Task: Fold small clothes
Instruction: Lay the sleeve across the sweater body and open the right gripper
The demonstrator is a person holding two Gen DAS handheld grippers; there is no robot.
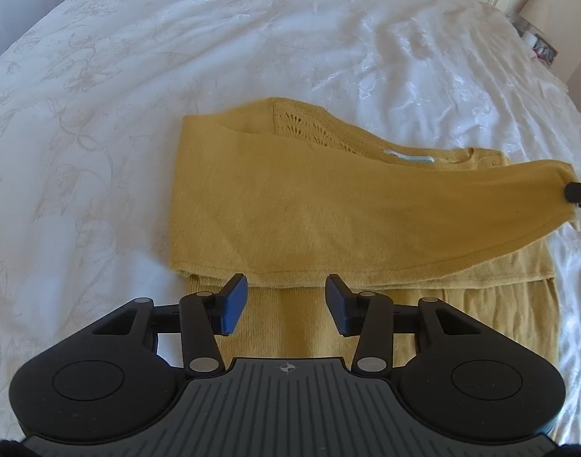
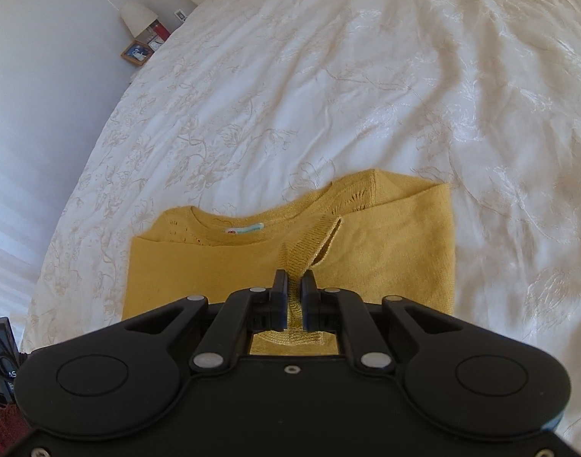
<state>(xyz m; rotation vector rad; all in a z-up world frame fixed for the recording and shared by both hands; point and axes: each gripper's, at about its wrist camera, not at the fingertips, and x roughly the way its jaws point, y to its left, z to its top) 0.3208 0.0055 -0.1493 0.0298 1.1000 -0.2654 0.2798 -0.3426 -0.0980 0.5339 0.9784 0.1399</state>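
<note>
A mustard-yellow knit sweater lies on the white bedspread, partly folded, with its neck label showing. My left gripper is open and empty, just above the sweater's near folded edge. My right gripper is shut on a bunched edge of the sweater and holds that part lifted. In the left wrist view the right gripper's tip shows at the far right, pinching the raised fabric.
The white embroidered bedspread spreads all around the sweater. A nightstand with a lamp and a framed picture stands beyond the bed's edge. A white wall is at the left in the right wrist view.
</note>
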